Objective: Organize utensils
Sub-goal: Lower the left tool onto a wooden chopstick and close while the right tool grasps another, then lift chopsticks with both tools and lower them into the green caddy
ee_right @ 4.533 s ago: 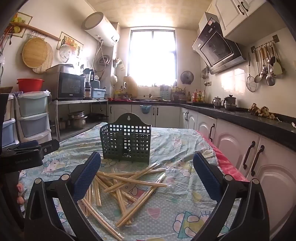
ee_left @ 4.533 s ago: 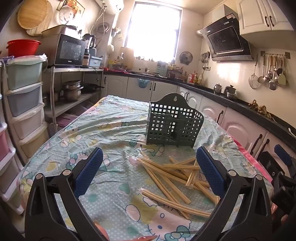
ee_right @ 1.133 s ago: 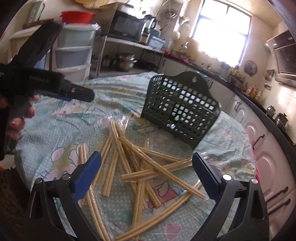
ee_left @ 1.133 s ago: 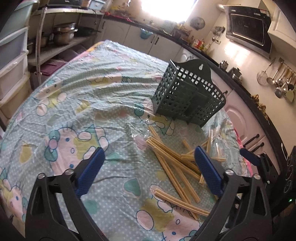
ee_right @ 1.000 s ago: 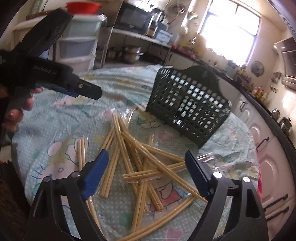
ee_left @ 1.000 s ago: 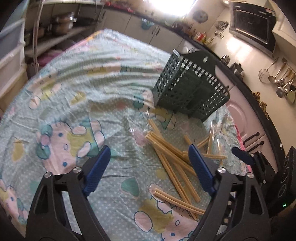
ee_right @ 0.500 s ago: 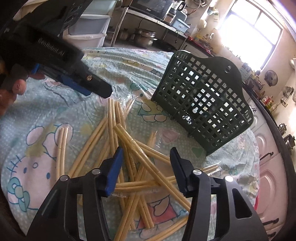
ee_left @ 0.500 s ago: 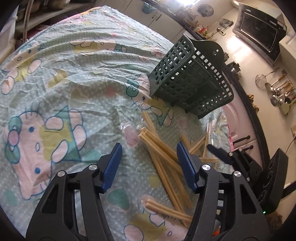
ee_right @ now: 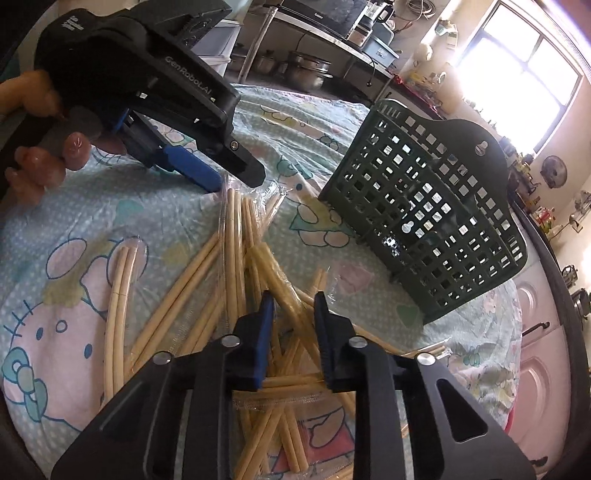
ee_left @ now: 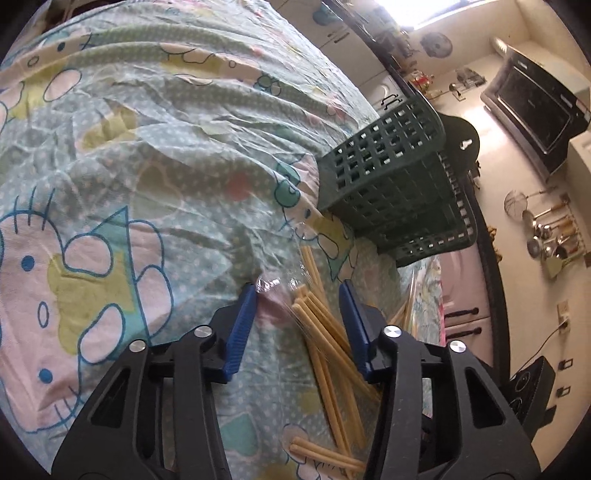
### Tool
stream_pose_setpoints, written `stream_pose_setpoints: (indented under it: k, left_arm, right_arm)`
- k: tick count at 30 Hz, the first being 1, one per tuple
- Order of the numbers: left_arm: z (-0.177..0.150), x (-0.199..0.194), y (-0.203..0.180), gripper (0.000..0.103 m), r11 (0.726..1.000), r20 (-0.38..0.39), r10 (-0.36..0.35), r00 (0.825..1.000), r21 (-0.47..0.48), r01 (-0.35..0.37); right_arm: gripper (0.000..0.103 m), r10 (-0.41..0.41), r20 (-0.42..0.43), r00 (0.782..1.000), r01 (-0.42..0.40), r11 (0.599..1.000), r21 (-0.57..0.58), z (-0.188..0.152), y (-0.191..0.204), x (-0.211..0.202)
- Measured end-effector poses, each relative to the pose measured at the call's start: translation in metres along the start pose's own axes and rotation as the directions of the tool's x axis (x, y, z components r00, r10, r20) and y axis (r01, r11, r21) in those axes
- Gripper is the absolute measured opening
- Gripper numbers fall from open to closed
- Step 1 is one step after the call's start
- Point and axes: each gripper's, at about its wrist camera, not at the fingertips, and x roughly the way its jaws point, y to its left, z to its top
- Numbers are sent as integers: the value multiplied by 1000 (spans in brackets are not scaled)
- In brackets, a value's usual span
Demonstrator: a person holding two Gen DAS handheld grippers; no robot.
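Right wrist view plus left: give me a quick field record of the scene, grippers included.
surface: table with cartoon-print cloth
chopsticks: wrapped pairs scattered in a crossed pile in front of the basket
basket: dark green, latticed, upright on the cloth, looks empty
left gripper: jaws just been closing, straddling the ends of a wrapped pair, pads not yet pressing
right gripper: jaws just been closing, narrow gap around one pair in the pile; contact unclear
progress: no chopsticks in the basket yet

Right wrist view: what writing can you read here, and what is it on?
"GenRobot.AI": white lettering on the black body of the left gripper.
Small white print near that body's top edge: too blurred to read.
Microwave brand at the back: too small to read.
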Motion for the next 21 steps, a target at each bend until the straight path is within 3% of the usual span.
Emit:
stream_pose_setpoints:
  k: [5, 13, 21]
  left_arm:
    - [2, 0, 5, 26, 1000, 10, -14, 1000, -14, 14]
    - [1, 1, 10, 7, 1000, 7, -29, 1000, 3, 29]
    - [2, -17, -6, 1, 995, 50, -55, 997, 86, 50]
  right_arm:
    - [9, 0, 24, 1000, 0, 1000, 12, 1, -5, -5]
    - [8, 3, 59, 998, -7, 999, 54, 6, -13, -15]
    - [8, 15, 101, 995, -26, 994, 111, 14, -26, -28]
